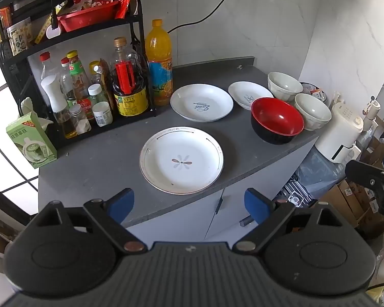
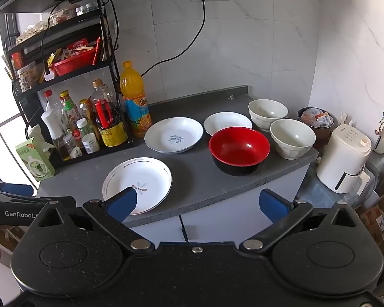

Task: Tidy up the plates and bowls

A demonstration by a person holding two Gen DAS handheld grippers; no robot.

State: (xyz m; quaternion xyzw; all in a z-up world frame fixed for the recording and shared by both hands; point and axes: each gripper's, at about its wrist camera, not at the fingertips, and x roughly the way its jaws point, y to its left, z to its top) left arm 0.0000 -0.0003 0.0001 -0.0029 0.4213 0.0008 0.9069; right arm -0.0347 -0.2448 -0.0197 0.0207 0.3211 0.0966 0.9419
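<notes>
Grippers first: left gripper (image 1: pixel 189 204) spread wide, blue pads holding nothing, hovering off the counter's near edge with no contact. Right gripper (image 2: pixel 204 204) likewise spread wide and empty; its left pad overlaps the nearest plate in view, contact cannot be confirmed.

Countertop (image 1: pixel 102 158), grey, carries the crockery. Count: three plates, three bowls.

Plates: flower-motif plate (image 1: pixel 181 160) at 6 o'clock of the group, nearest the edge. "Sweet" plate (image 1: pixel 201 102), blue script legible, at 12 o'clock from it. Third plate (image 1: pixel 248 94) at 3 o'clock of the "Sweet" plate, markings unreadable, partly behind the red bowl.

Bowls: red bowl (image 1: pixel 277 120), black outside, at 2 o'clock from the flower-motif plate. Two white bowls: rear white bowl (image 1: pixel 284 86) and front white bowl (image 1: pixel 312 111), just beside each other at the counter's right end.

Writing: "GenRobot" printed on the left gripper's body in the right wrist view. Bottle labels on the rack (image 1: pixel 140 58) illegible.
</notes>
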